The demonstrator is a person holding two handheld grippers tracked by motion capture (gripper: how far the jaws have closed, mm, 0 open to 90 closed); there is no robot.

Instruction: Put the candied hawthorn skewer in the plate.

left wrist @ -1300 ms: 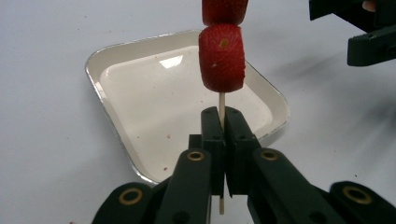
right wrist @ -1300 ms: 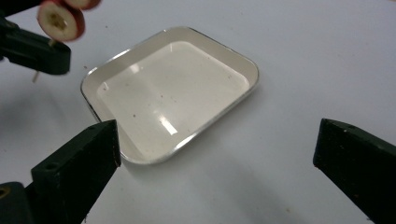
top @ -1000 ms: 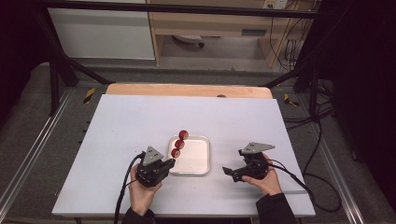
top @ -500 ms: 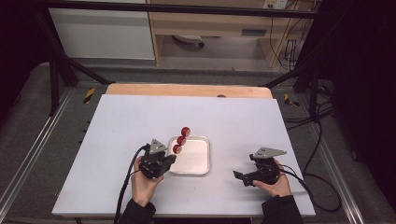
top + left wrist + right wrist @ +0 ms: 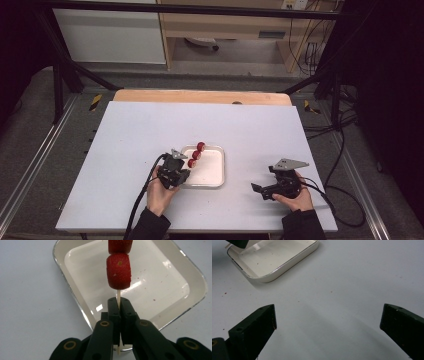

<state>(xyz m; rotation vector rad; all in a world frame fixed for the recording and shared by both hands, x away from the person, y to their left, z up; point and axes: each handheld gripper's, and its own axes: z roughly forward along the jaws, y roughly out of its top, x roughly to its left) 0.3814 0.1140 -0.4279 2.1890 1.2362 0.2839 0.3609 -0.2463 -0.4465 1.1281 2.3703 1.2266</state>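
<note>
High view: left hand-held gripper [image 5: 181, 172] at the left edge of the white tray [image 5: 212, 177], jaws clamped on the wooden stick of a strawberry skewer [image 5: 196, 154]. Skewer's long axis runs up and away from the jaws, out over the tray; berries sit above its far-left corner. Right hand-held gripper [image 5: 264, 190], jaws wide apart and empty, rests well off on the tabletop [image 5: 250, 125].

The right gripper [image 5: 328, 322] has its 2 black jaws spread wide, one at 7 o'clock and one at 4 o'clock, with bare white table [image 5: 342, 285] between them. A cream tray [image 5: 284, 263] sits at 11 o'clock, a dark part overlapping its far corner.
</note>
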